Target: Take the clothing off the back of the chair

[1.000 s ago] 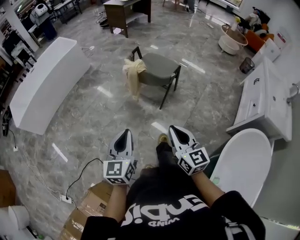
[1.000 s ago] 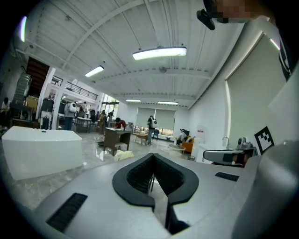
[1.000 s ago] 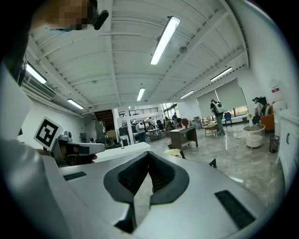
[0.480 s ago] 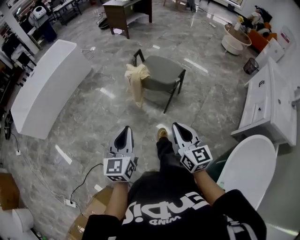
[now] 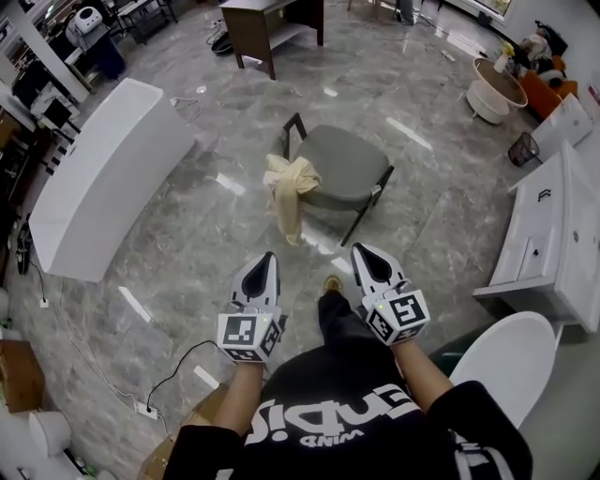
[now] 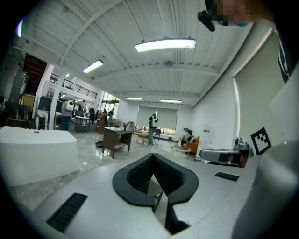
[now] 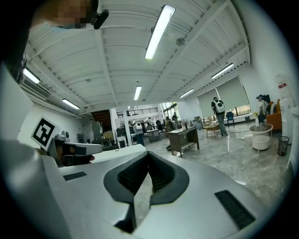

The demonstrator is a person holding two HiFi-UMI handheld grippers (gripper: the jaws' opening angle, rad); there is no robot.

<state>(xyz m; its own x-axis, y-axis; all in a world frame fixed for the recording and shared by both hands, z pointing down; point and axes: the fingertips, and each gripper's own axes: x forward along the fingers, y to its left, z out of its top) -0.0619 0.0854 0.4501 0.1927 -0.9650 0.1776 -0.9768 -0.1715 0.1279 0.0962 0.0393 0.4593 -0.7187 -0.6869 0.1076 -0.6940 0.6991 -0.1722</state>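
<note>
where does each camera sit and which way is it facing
Head view: on the person's head, facing steeply down at the floor and the chair with clothing on its back; shows the person's shirt, left gripper and right gripper.
Left gripper view: on the left gripper, facing about level along its shut jaws; the right gripper shows at right.
Right gripper view: on the right gripper, facing about level along its shut jaws; the left gripper shows at left.
Shared: all three show the desk.
</note>
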